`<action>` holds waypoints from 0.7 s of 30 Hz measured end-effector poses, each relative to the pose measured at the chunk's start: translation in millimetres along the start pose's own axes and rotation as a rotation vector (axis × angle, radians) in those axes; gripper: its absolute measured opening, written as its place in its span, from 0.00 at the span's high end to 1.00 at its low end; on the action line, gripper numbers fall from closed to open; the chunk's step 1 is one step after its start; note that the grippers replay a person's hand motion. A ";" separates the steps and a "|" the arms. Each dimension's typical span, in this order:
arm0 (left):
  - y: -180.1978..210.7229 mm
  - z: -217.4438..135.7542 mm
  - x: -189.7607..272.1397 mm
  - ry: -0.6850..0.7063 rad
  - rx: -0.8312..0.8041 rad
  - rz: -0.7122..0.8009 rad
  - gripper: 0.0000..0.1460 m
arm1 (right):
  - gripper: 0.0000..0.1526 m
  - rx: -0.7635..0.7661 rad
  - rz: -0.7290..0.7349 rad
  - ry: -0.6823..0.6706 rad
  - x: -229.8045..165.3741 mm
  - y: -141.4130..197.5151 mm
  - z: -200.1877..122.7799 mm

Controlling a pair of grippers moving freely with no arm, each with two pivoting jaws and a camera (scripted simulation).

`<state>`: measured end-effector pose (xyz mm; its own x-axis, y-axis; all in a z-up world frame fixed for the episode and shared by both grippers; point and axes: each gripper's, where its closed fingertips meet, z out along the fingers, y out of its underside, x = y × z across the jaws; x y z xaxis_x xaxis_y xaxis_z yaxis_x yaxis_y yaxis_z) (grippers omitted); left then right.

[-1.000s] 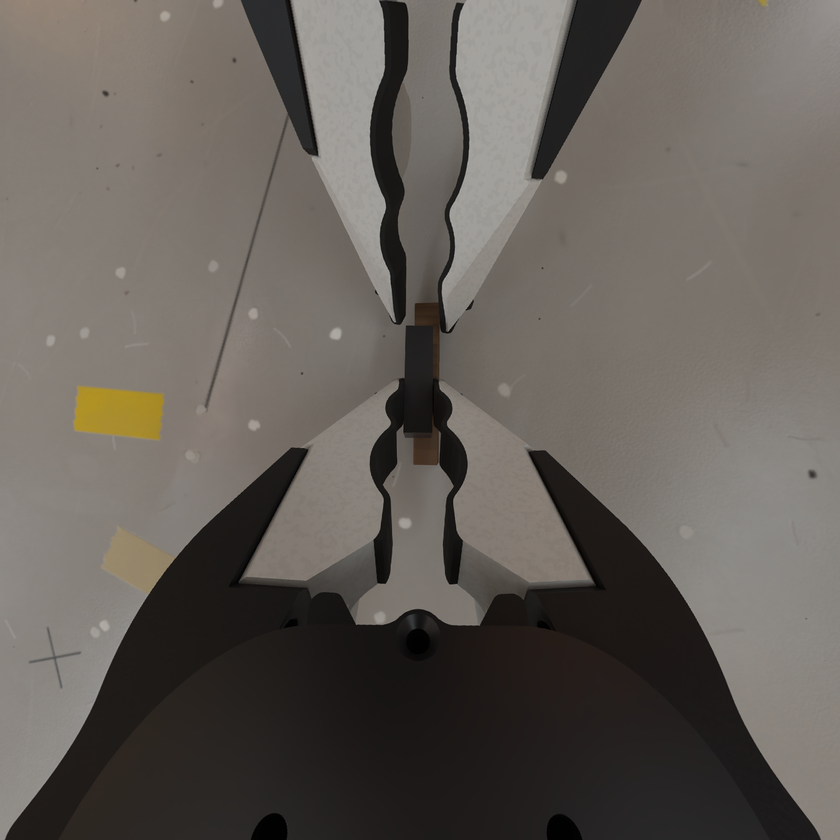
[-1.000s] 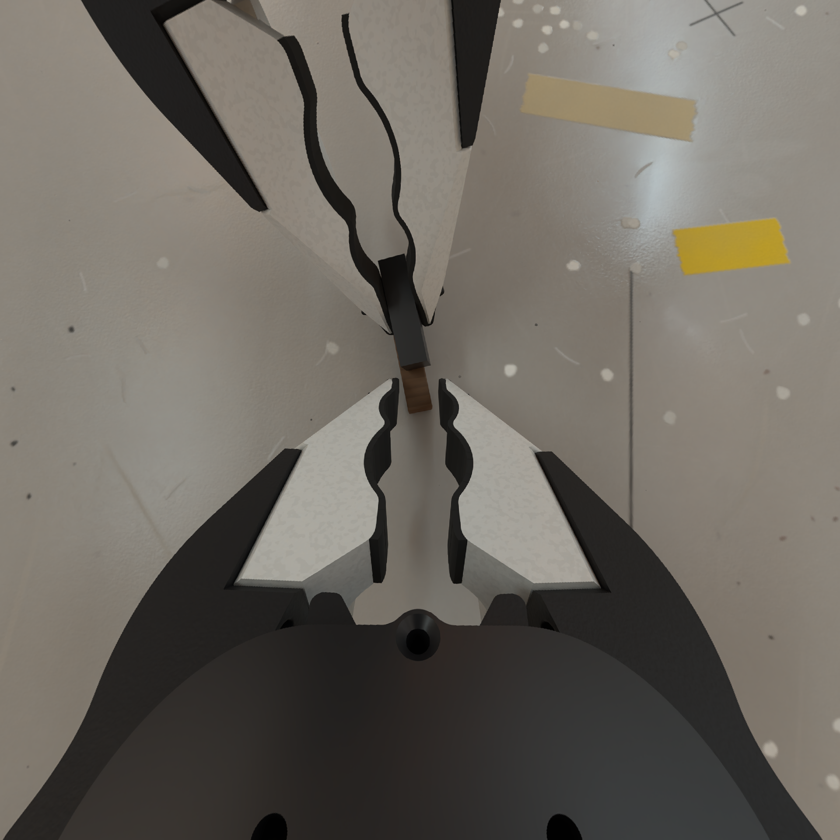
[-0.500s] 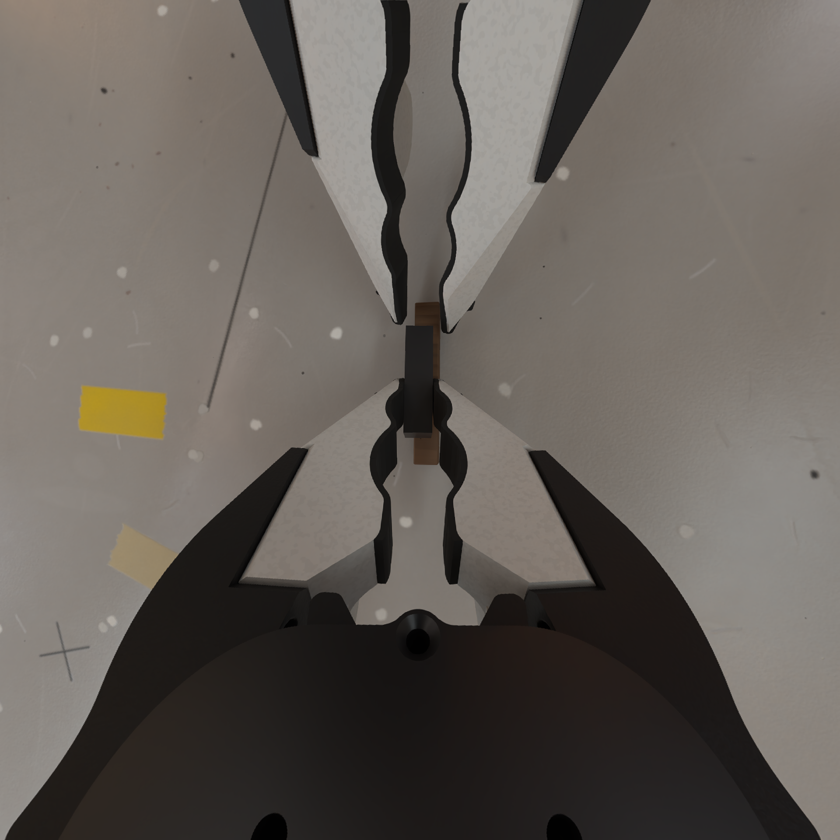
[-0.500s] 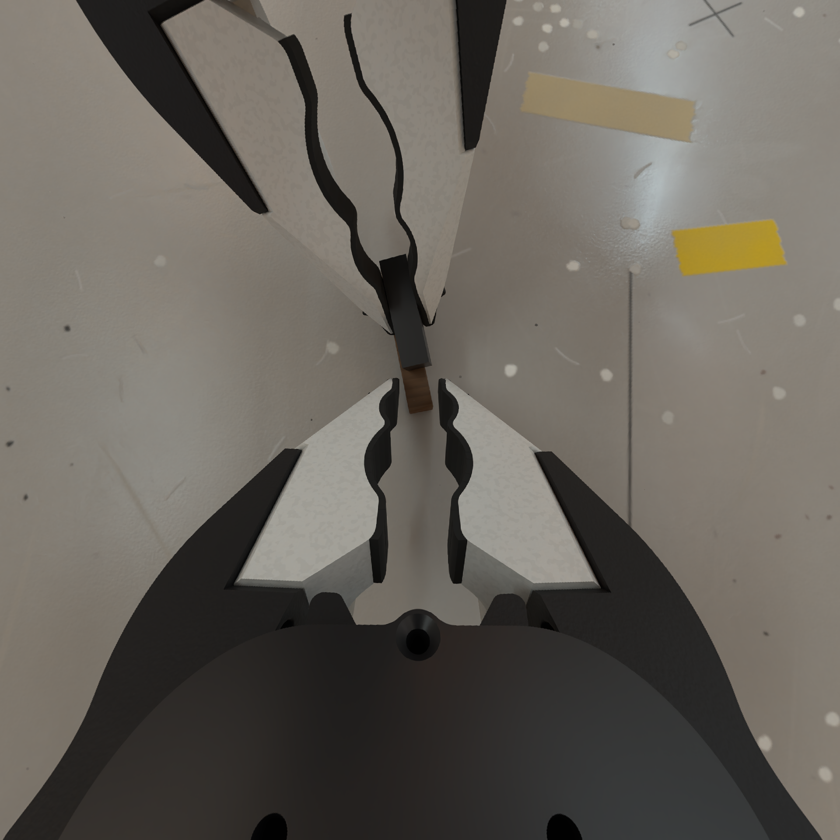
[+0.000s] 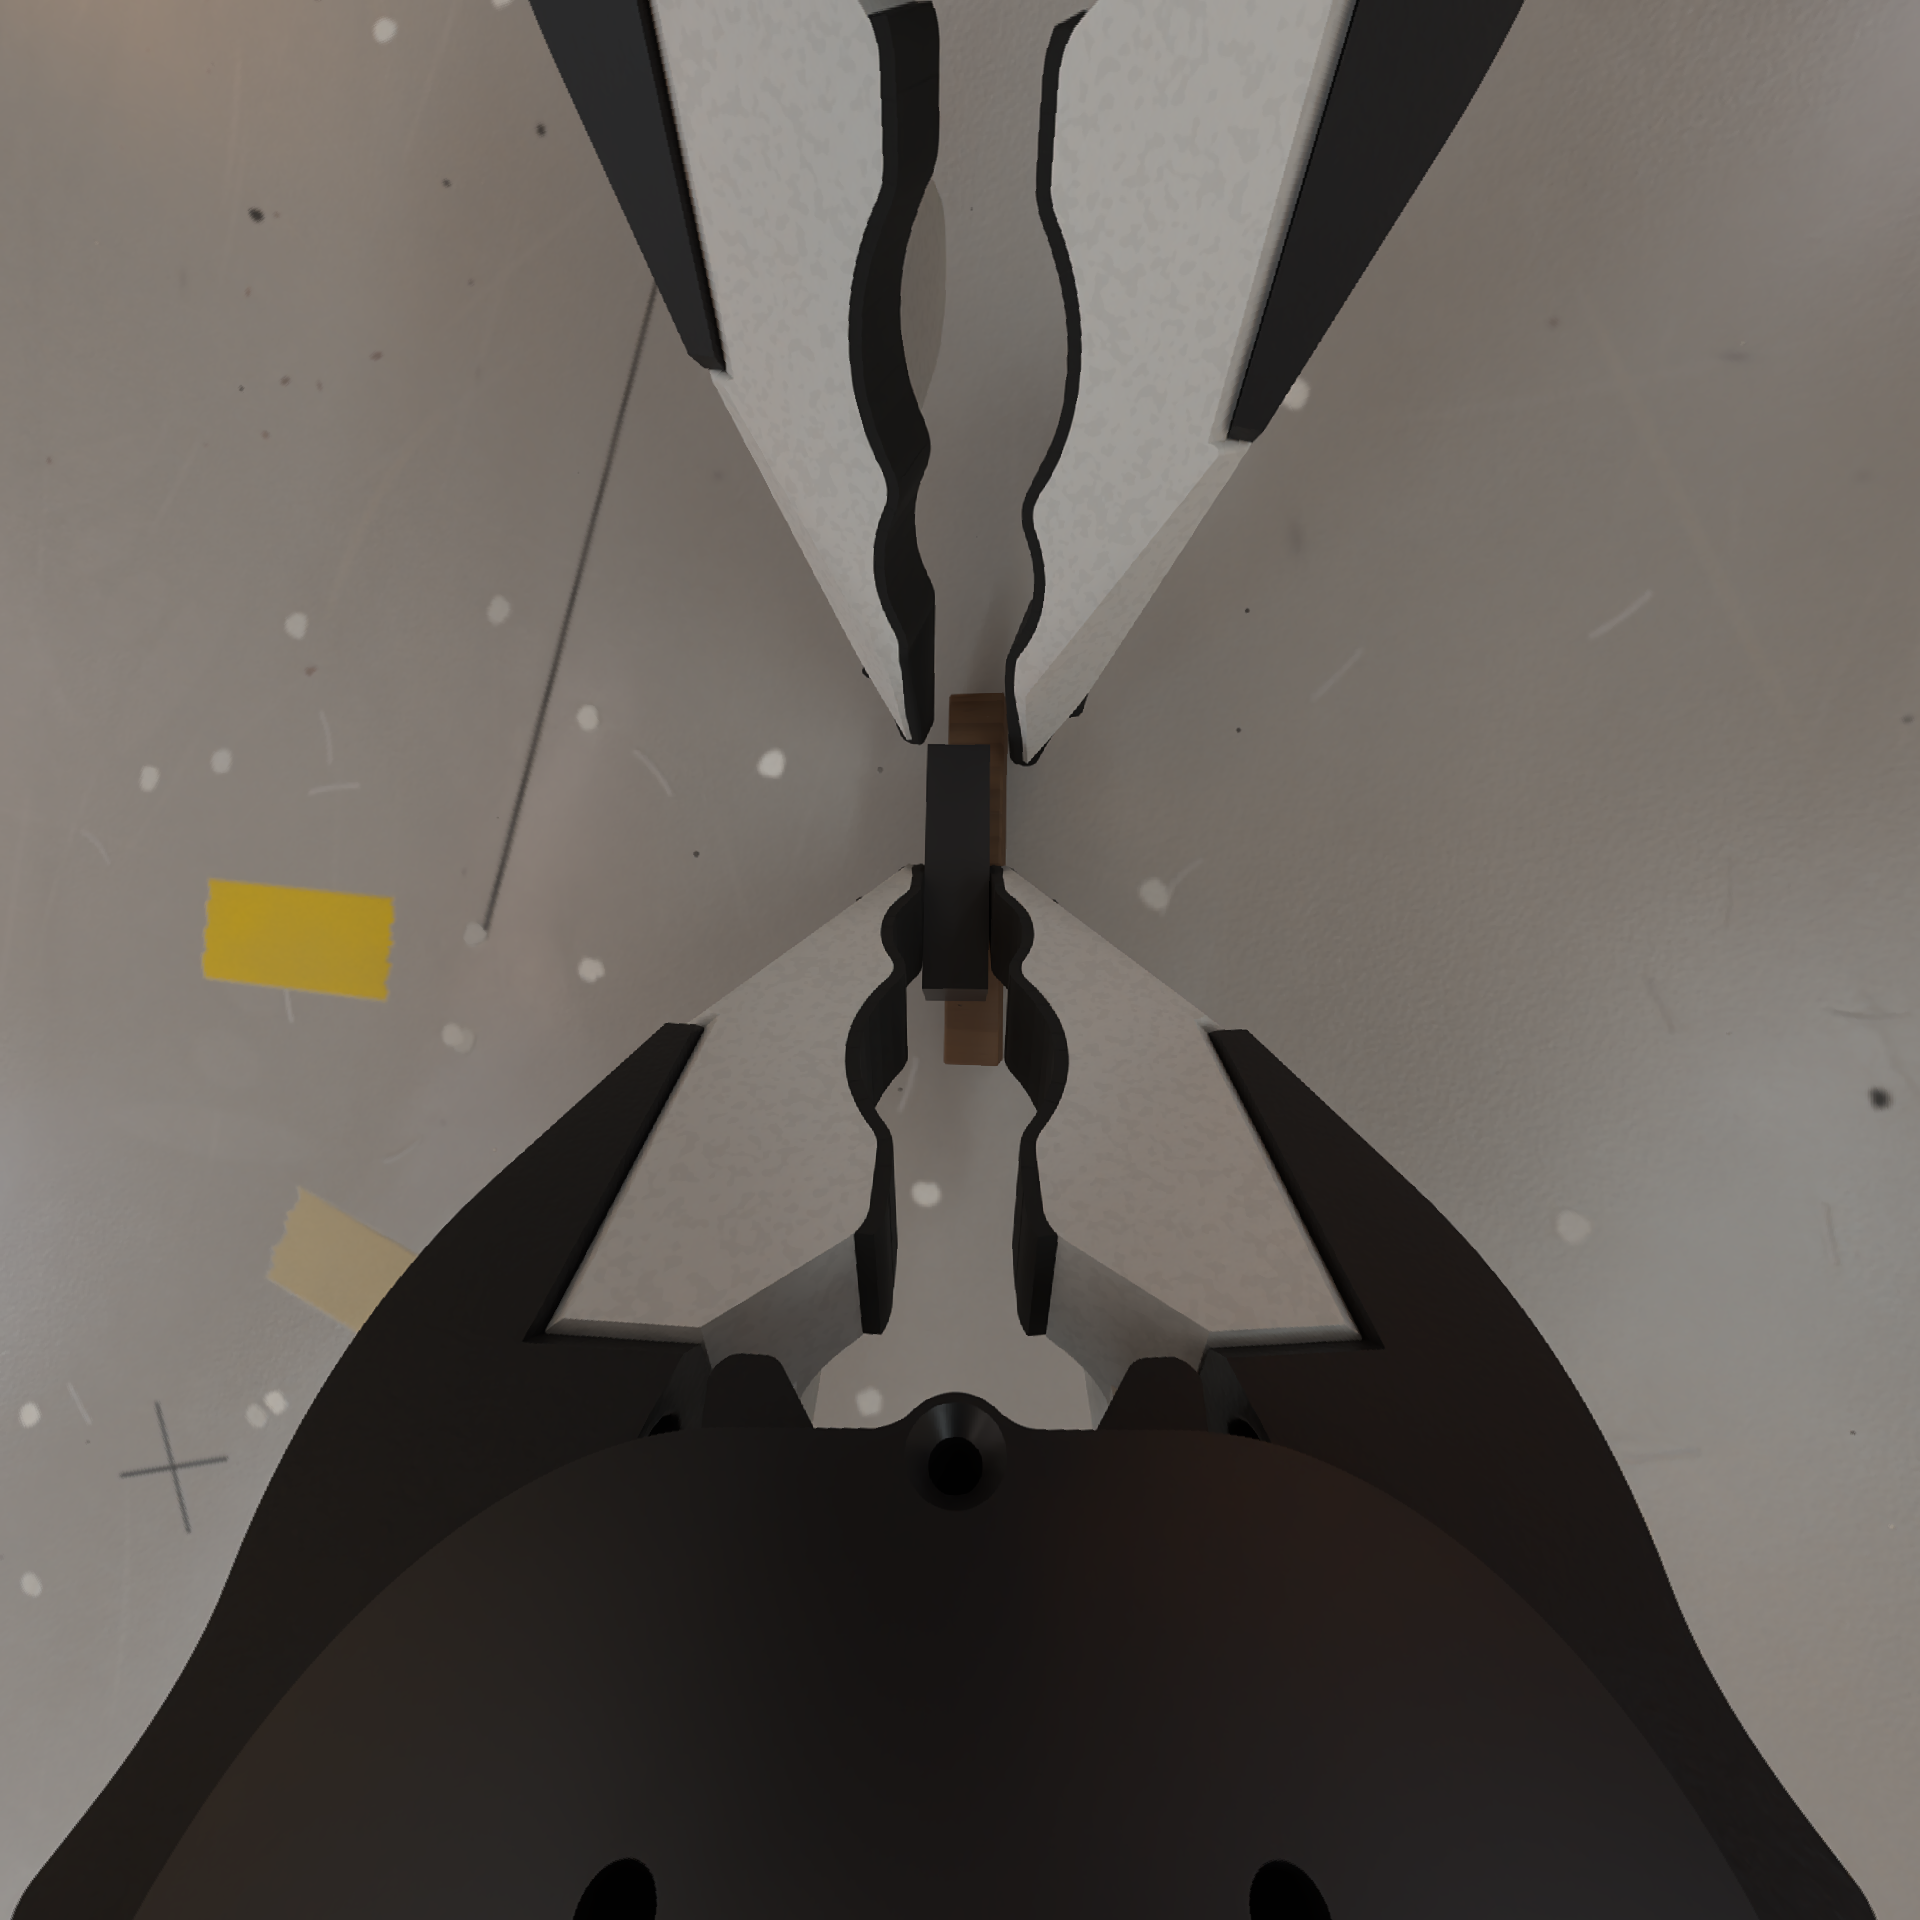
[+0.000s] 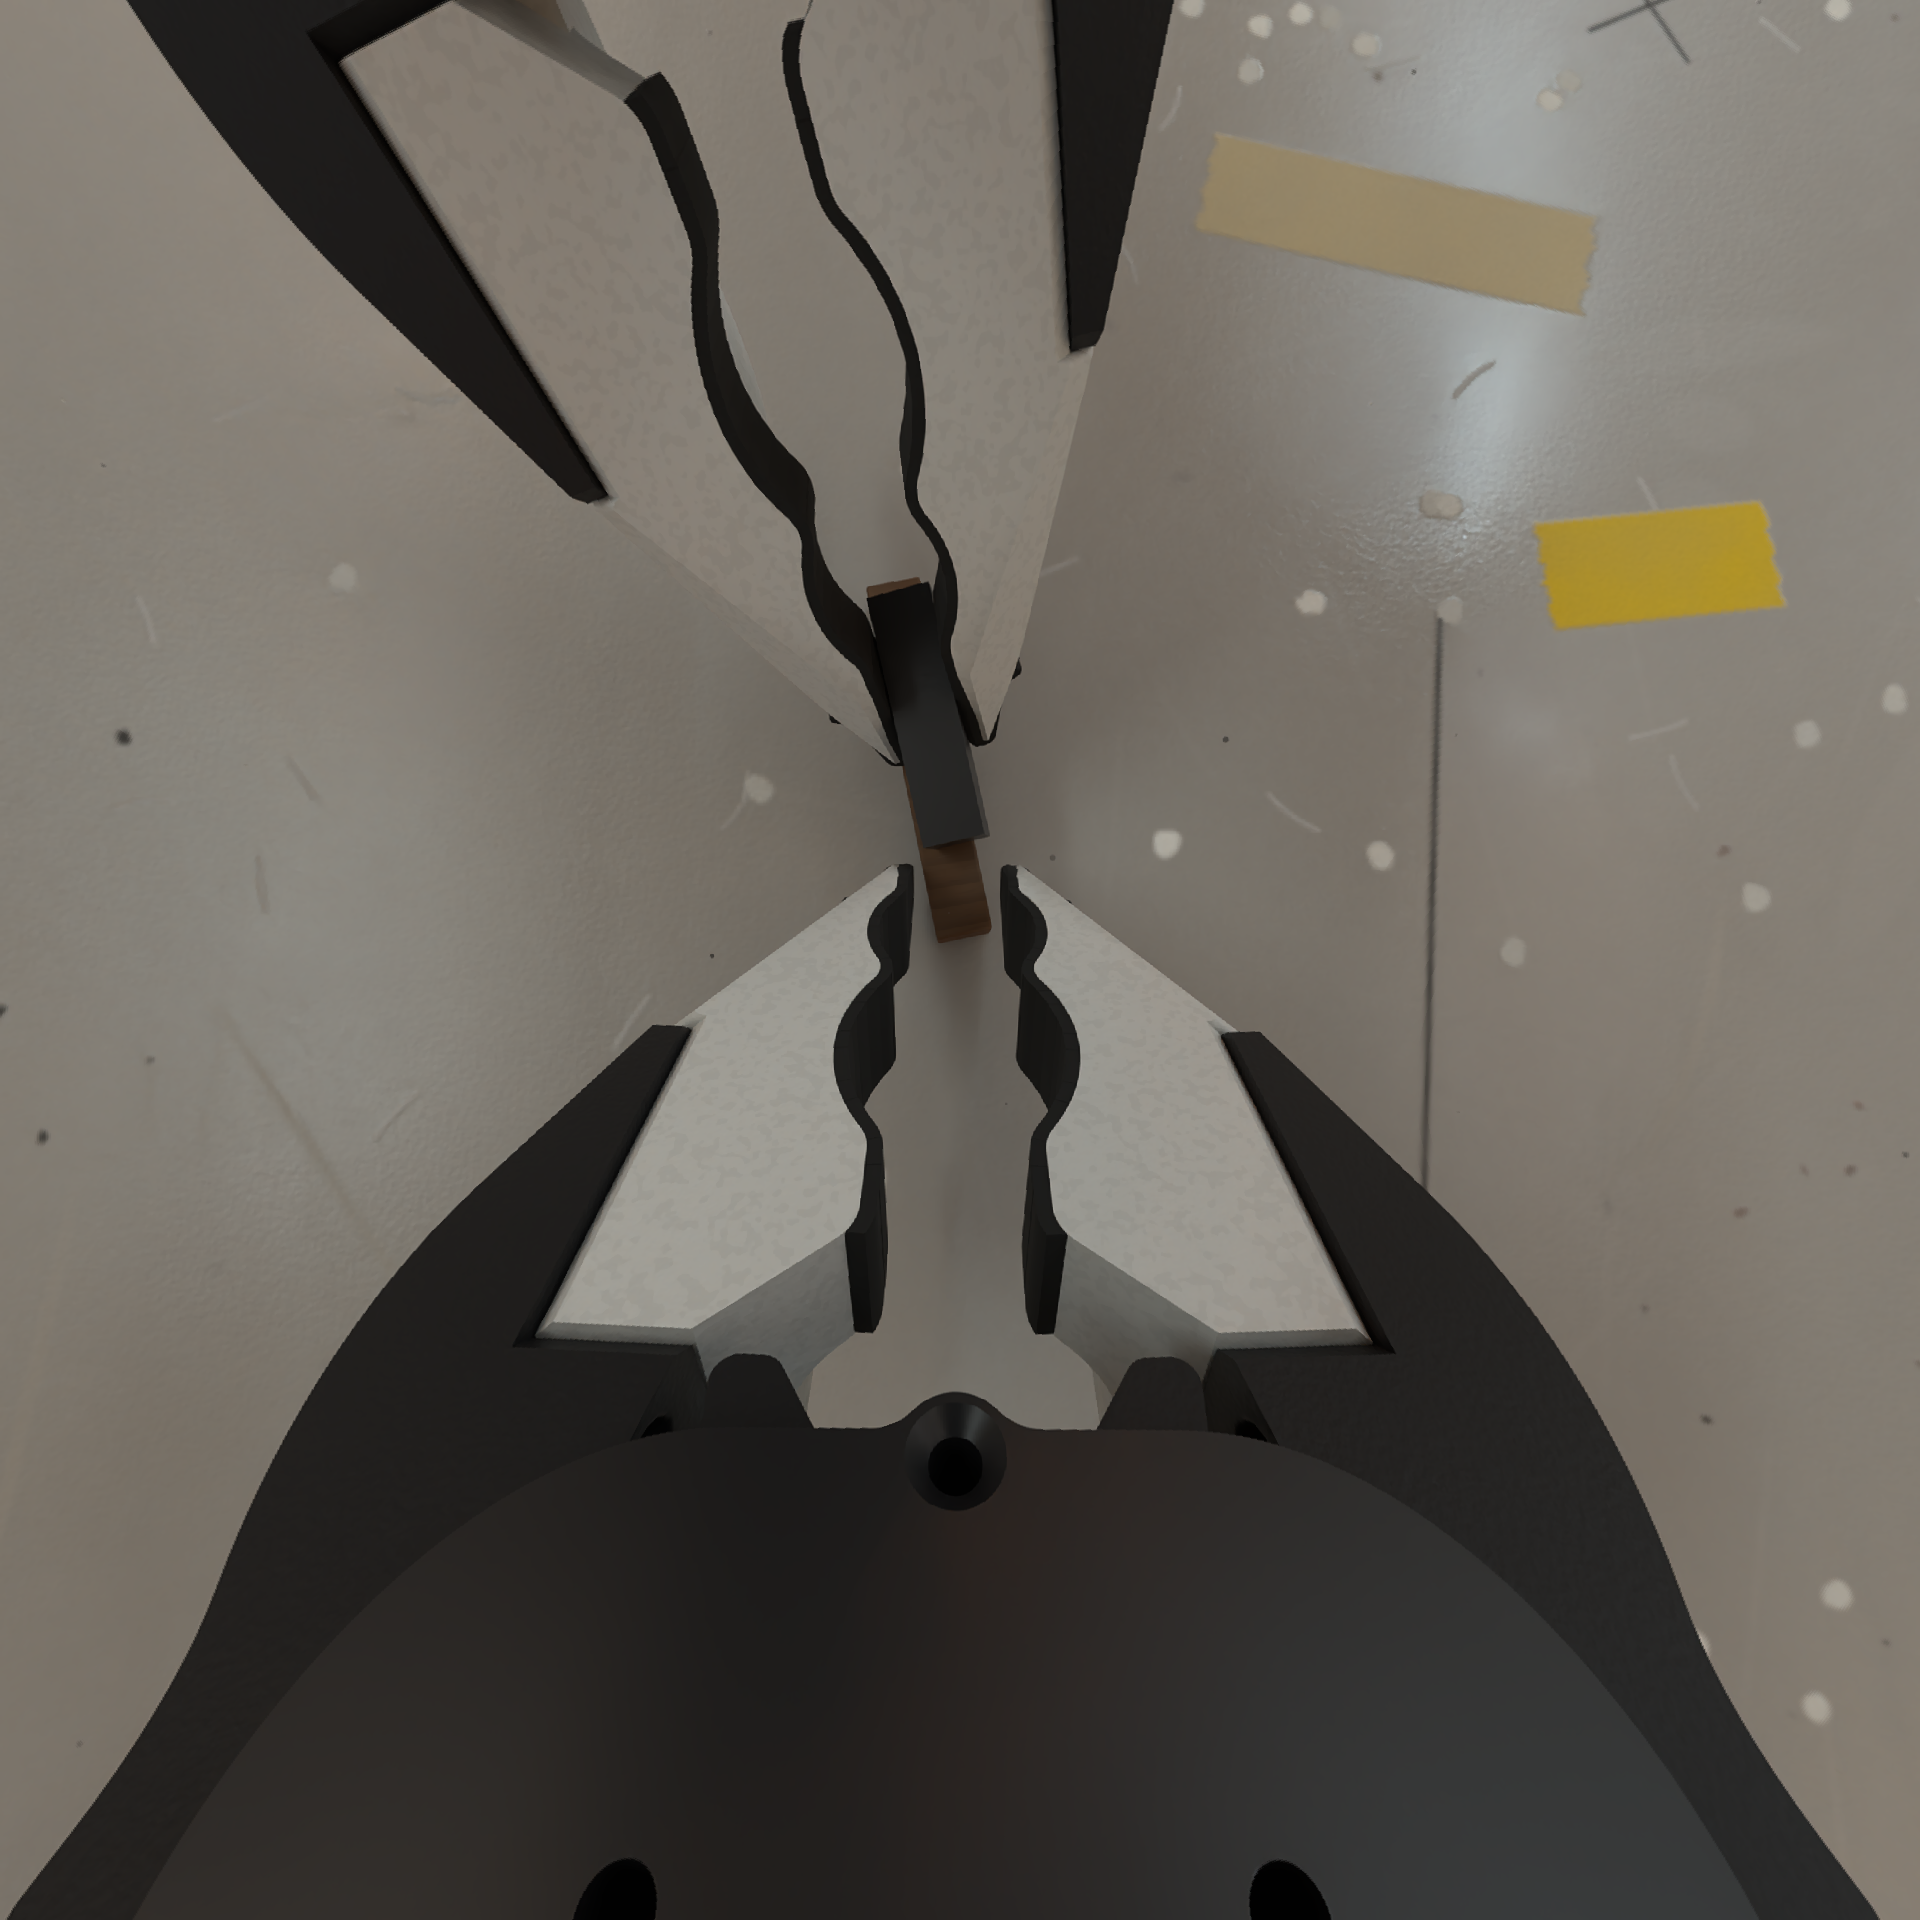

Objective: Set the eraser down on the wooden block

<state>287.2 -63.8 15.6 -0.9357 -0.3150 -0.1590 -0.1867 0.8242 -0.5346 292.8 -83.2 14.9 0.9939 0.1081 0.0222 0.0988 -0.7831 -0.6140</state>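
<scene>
Left tongs (image 5: 953, 883) pinch the black eraser (image 5: 957, 831), which lies along the brown block (image 5: 975, 1029) over the grey tabletop (image 5: 1558, 831) in the left wrist view; a yellow tape (image 5: 298, 940) sits well apart. Seen from the right wrist, right tongs (image 6: 951, 878) stand slightly spread around the block's (image 6: 956, 896) near end, eraser (image 6: 935, 748) beyond, gripped by the left tongs (image 6: 932, 740).

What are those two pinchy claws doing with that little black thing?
The left gripper is pinching the black eraser between its fingertips, right over the brown wooden block. The right gripper faces it from the other side, with the end of the block between its fingertips; its jaws stand slightly apart, and it is hard to tell whether they touch the block. The eraser lies along the block, but it is not let go yet. Everything happens above a grey speckled table.
</scene>
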 end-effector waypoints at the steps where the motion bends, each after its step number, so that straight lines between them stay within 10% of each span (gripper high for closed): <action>1: 0.0 0.0 0.1 -0.005 0.000 0.001 0.92 | 0.89 -0.010 -0.006 0.003 0.0 0.0 -0.1; 21: -1.7 0.9 3.5 0.055 0.013 -0.030 0.92 | 0.93 -0.023 0.001 0.019 2.8 0.3 0.8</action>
<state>284.5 -66.7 15.2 -0.9449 -0.3126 -0.0972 -0.2110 0.8086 -0.5492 295.6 -82.7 14.2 0.9947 0.0958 0.0371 0.0990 -0.7971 -0.5957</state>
